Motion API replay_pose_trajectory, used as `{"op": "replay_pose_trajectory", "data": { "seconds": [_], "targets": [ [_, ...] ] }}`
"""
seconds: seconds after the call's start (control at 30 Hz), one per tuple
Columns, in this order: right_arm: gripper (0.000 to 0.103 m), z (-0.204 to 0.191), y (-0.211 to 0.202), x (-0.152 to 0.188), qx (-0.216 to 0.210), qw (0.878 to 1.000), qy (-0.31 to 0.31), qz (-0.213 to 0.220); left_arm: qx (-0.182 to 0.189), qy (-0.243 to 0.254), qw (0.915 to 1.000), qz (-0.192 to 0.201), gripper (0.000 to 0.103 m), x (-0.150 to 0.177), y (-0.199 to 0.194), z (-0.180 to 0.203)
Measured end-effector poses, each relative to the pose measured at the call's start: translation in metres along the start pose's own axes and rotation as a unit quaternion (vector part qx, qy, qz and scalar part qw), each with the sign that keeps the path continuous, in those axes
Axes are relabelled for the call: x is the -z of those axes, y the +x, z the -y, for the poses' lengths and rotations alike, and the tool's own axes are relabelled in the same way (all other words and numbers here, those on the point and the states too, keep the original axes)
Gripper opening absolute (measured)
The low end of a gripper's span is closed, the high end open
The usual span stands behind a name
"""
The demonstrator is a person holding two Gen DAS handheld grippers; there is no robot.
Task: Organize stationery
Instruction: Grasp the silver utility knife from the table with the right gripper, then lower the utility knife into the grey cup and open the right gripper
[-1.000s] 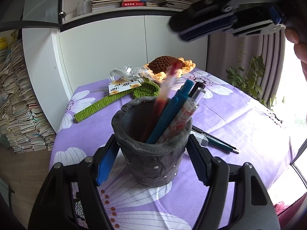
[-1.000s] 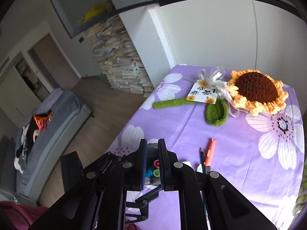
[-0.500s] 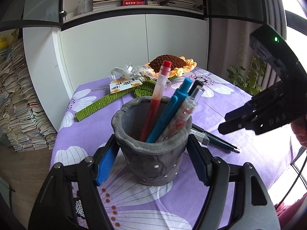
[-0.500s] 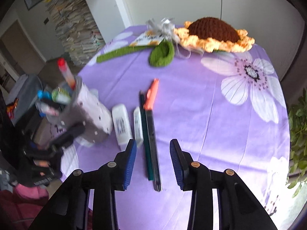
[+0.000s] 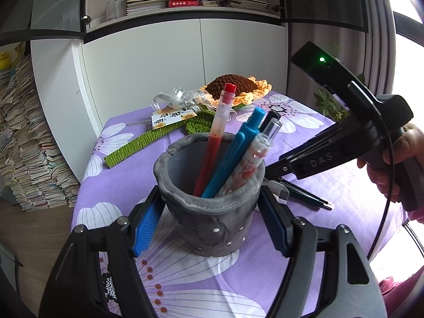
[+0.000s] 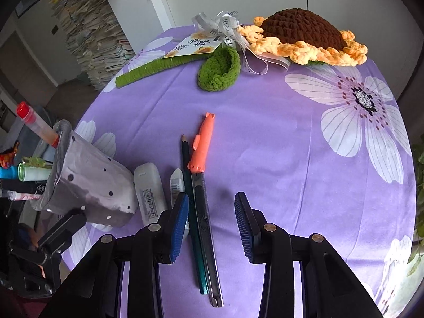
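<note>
With the left gripper, gripped the pen cup by its sides, ribbed blue pads pressed against its soft, lumpy grey wall dotted with pale studs. Found the cup upright on the tablecloth, holding a red pen with a translucent barrel, a matte blue pen and a clear pen, all leaning right. With the right gripper, held in a hand, hovered low with jaws parted, pads pressing on nothing. Saw between them a slim dark green pencil and a glossy black pen lying side by side, an orange pen at their far end. Noted two white plastic pieces with barcode labels just beside the cup. Took the cloth as smooth purple fabric printed with large white flowers. Spotted further back a crocheted sunflower, its fuzzy green leaf, a ribbed stem and sheer ribbon. Noted beyond the table white cabinets, shelved books and tall paper stacks.
</note>
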State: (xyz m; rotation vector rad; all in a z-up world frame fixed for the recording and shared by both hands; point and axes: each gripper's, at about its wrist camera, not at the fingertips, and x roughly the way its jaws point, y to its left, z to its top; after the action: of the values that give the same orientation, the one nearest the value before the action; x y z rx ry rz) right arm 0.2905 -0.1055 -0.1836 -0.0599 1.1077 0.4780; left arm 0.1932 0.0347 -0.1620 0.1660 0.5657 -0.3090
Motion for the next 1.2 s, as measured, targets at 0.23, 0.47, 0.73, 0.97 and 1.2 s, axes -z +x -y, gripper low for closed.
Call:
{"op": "replay_pose_trajectory", "data": {
  "seconds": [0.23, 0.47, 0.73, 0.97, 1.2],
  "targets": [
    [0.039, 0.004, 0.010, -0.003, 0.024, 1.000, -0.008, -0.009, 0.000, 0.000, 1.0000, 0.001, 0.071, 0.000, 0.000, -0.001],
    [0.039, 0.019, -0.002, 0.003, 0.051, 0.999, 0.010, -0.007, 0.000, -0.001, 1.0000, 0.002, 0.071, 0.001, 0.001, 0.000],
    [0.039, 0.008, 0.005, -0.005, 0.056, 0.998, -0.006, -0.023, 0.000, -0.001, 1.0000, 0.002, 0.071, 0.001, 0.000, 0.000],
    [0.012, -0.002, 0.014, -0.011, 0.059, 0.997, -0.023, -0.039, 0.001, -0.003, 1.0000, 0.002, 0.071, 0.001, 0.000, 0.000],
    [0.012, 0.003, -0.044, -0.014, 0.016, 0.999, 0.019, 0.043, 0.000, -0.001, 1.0000, 0.001, 0.071, 0.001, -0.001, 0.001]
  ]
}}
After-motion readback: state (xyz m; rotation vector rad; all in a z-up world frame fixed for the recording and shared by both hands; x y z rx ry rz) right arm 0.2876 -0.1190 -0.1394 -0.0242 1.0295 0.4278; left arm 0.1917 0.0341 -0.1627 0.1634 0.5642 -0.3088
